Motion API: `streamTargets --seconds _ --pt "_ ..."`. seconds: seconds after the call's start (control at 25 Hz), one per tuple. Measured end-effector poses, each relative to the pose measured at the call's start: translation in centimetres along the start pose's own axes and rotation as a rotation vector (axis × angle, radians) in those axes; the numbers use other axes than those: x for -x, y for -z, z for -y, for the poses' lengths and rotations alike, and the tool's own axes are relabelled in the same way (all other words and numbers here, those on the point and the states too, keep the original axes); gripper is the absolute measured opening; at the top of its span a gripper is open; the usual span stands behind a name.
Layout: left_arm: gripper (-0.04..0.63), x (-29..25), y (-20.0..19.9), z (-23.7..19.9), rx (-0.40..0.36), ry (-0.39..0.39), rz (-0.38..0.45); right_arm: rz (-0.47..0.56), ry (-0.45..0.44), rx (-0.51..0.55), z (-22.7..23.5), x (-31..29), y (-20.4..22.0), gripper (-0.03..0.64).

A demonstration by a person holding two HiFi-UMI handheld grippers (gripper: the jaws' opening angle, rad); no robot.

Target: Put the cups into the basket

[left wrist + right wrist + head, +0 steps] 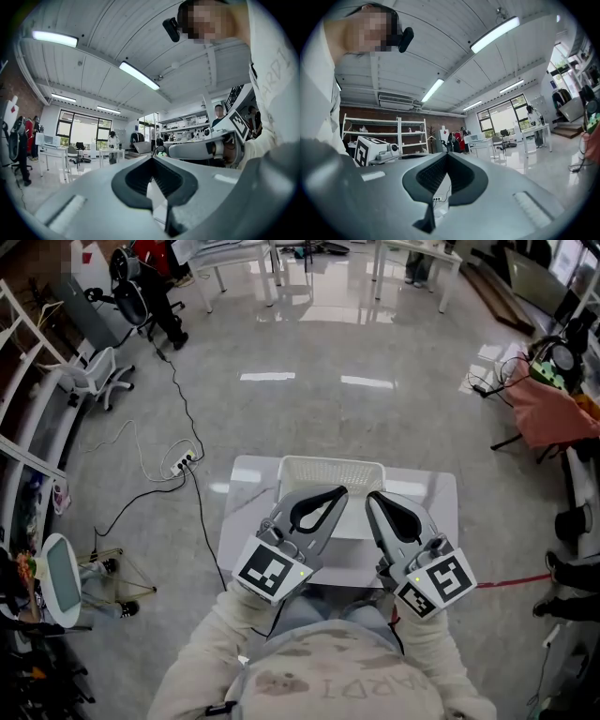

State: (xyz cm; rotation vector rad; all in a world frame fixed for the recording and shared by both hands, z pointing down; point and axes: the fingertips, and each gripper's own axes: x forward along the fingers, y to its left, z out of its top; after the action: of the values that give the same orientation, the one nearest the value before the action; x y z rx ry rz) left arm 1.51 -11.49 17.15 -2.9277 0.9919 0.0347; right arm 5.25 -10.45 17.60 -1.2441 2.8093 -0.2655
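Observation:
No cup shows in any view. A white slatted basket (330, 466) stands at the far side of a small white table (246, 491); both grippers cover its near half. My left gripper (339, 490) is held above the table with its tips touching, shut on nothing. Beside it my right gripper (372, 495) is shut and empty too. Both gripper views tilt upward at the room and ceiling. In the left gripper view the left gripper (152, 158) has its jaws closed, and the right gripper (201, 150) shows beyond. The right gripper (446, 153) is likewise closed in its own view.
A power strip (183, 463) with black and white cables lies on the grey floor left of the table. A white office chair (94, 376) stands farther left by shelving. A red strap (511, 582) runs along the floor at right. Other tables and people stand far off.

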Motion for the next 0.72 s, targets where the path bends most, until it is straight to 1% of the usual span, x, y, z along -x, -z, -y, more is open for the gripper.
streamTargets --seconds 0.4,0.72 --pt "0.002 1.1 -1.7 1.3 -0.006 -0.028 0.029 0.034 -0.045 0.044 -2.1 0.6 -1.8 0.026" --pt "0.002 1.2 -2.2 2.3 -0.016 -0.038 0.034 0.025 -0.067 0.072 -2.5 1.3 -1.8 0.026"
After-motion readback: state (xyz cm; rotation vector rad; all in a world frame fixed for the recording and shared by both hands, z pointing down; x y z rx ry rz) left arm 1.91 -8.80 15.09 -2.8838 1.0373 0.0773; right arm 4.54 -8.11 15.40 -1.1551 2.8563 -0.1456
